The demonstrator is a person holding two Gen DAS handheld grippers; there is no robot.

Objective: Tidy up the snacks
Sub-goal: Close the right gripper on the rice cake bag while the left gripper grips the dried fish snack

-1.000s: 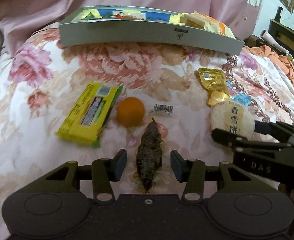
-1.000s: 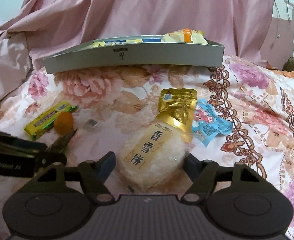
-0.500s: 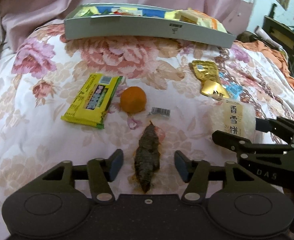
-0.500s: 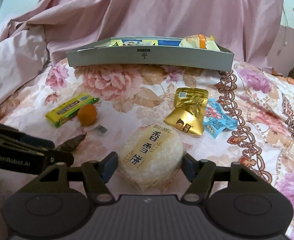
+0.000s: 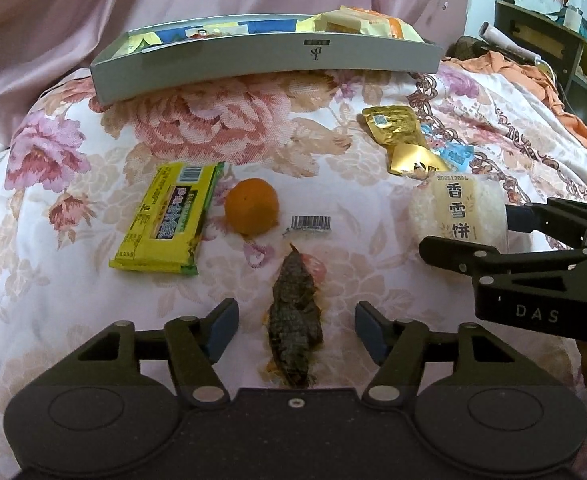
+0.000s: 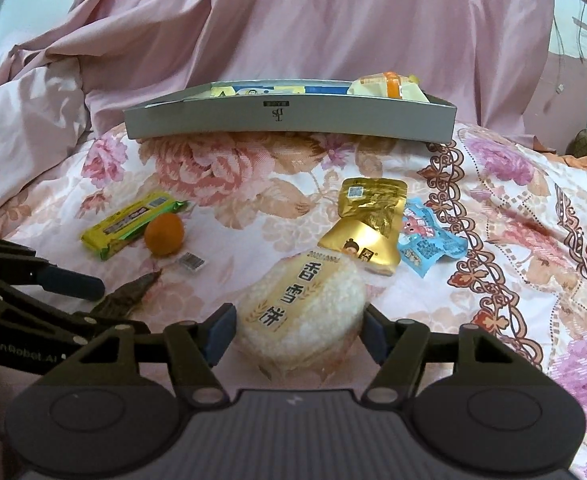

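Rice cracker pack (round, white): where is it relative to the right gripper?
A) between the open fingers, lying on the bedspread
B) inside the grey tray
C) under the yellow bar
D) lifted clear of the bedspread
A: the rice cracker pack lies on the floral bedspread between the spread fingers of the right gripper, with the grey tray well behind it.

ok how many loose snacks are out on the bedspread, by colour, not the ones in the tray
yellow: 1, the bar
orange: 1, the round one
dark brown: 1
gold: 1, the pouch
blue: 1, the packet
white: 1, the rice cracker
total: 6
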